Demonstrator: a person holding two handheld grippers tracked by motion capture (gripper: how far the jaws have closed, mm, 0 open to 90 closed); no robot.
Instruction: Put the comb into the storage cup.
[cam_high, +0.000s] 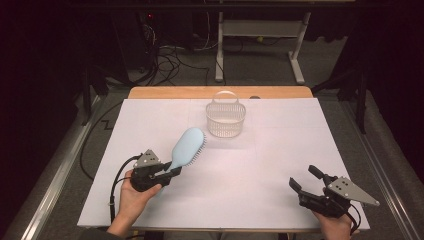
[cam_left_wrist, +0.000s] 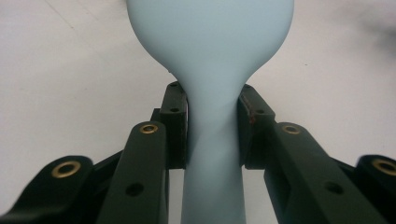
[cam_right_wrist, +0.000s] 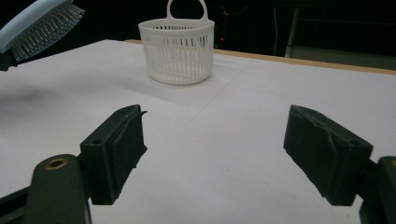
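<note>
Near edge: right gripper (cam_high: 303, 181) idle, jaws spread wide on nothing; left gripper (cam_high: 171, 172) clamped on brush (cam_high: 188, 146) handle, brush held above surface (cam_high: 280, 150), long axis aimed up-right toward basket (cam_high: 226, 119) beyond, nearer this hand.

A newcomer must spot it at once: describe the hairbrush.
On the white table, look left of centre, nearer than the white basket. The left gripper is shut on the handle of the hairbrush. It is the one pale blue thing there, oval-headed, with white bristles.
</note>
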